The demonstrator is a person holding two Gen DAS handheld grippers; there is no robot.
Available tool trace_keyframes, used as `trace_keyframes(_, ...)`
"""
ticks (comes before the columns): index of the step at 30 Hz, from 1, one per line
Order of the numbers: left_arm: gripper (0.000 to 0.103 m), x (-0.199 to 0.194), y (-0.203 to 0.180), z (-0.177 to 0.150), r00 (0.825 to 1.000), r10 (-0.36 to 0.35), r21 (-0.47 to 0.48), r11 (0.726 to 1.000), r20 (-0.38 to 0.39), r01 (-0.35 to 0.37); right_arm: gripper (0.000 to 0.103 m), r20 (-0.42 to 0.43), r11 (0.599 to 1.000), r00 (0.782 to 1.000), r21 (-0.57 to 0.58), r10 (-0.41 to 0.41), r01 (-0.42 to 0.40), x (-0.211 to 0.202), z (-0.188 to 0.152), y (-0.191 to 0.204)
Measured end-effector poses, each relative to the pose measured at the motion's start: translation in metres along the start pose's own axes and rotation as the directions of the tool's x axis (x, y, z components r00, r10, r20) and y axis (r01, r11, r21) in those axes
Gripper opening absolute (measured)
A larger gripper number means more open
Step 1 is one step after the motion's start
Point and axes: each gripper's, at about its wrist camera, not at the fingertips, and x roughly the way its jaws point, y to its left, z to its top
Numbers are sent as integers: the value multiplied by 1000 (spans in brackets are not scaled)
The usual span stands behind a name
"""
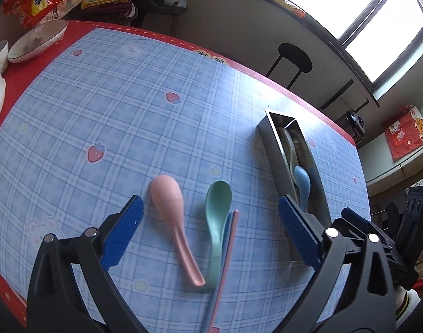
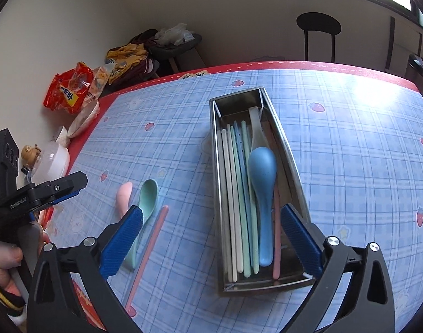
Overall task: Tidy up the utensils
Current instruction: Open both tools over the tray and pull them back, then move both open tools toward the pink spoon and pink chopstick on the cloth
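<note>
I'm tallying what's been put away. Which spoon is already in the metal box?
The blue spoon lies inside the metal box. The pink spoon and green spoon lie on the tablecloth.

The counter (image 2: 350, 144) wears a blue checked cloth. A steel tray (image 2: 290, 177) sits on it; left of the tray lie a green spoon (image 2: 148, 194), pink spoon (image 2: 124, 194) and pink chopstick (image 2: 153, 238); further left, a white bowl (image 2: 82, 120).

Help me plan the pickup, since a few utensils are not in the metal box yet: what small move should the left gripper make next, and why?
Probably lower the open left gripper and close on the pink spoon. Its jaws are spread and empty, with the pink spoon and green spoon lying on the tablecloth between them, while the blue spoon already lies in the metal box.
</note>
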Motion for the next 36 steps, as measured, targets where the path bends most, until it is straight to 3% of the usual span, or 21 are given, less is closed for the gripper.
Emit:
trace_keyframes(3, 97, -7, 17, -14, 1000, 31, 17, 999, -3, -31, 97, 1, 1000, 1000, -12, -10, 10, -6, -16, 14)
trace_keyframes(11, 97, -5, 51, -60, 984, 166, 171, 973, -66, -153, 97, 9, 989, 996, -111, -93, 93, -4, -58, 59)
trace_keyframes(16, 97, -7, 65, -77, 985, 138, 180, 977, -101, -118, 97, -49, 986, 992, -119, -119, 112, 16, -80, 77)
trace_keyframes(21, 97, -15, 68, -80, 989, 116, 216, 972, -88, -95, 97, -120, 981, 981, -134, -154, 138, 35, -89, 93)
trace_keyframes(27, 97, -17, 79, -76, 993, 82, 218, 974, -87, -61, 96, -158, 962, 954, -144, -255, 233, 50, -97, 101)
trace_keyframes(29, 97, -15, 84, -73, 994, 69, 209, 977, -90, -49, 85, -165, 959, 949, -141, -267, 245, 53, -98, 100)
trace_keyframes(36, 97, -6, 90, -64, 994, 30, 212, 977, -107, -6, 78, -187, 952, 936, -134, -298, 276, 65, -97, 104)
